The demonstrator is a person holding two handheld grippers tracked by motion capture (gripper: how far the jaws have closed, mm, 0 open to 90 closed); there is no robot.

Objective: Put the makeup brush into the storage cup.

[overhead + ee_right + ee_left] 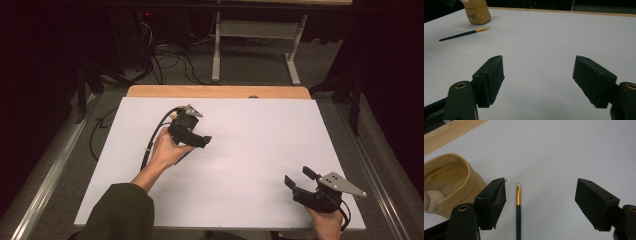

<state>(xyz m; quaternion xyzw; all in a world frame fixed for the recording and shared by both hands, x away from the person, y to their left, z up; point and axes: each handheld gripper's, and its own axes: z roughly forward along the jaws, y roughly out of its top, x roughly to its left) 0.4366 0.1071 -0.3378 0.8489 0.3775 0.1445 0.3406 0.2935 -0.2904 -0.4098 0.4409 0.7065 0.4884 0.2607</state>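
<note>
White table [250,150], both grippers wide open, holding nothing.
Left gripper [540,202] straddles brush [518,205]; cup [446,182] at 10 o'clock; right gripper [539,80] over bare table.

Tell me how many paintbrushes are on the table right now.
1. The paintbrush lies flat on the white table, between the open jaws of the left gripper, beside the tan cup. More brushes could be hidden inside the cup.

A dark, unreadable mark on the tan cup [477,13]; no legible text anywhere else
</note>
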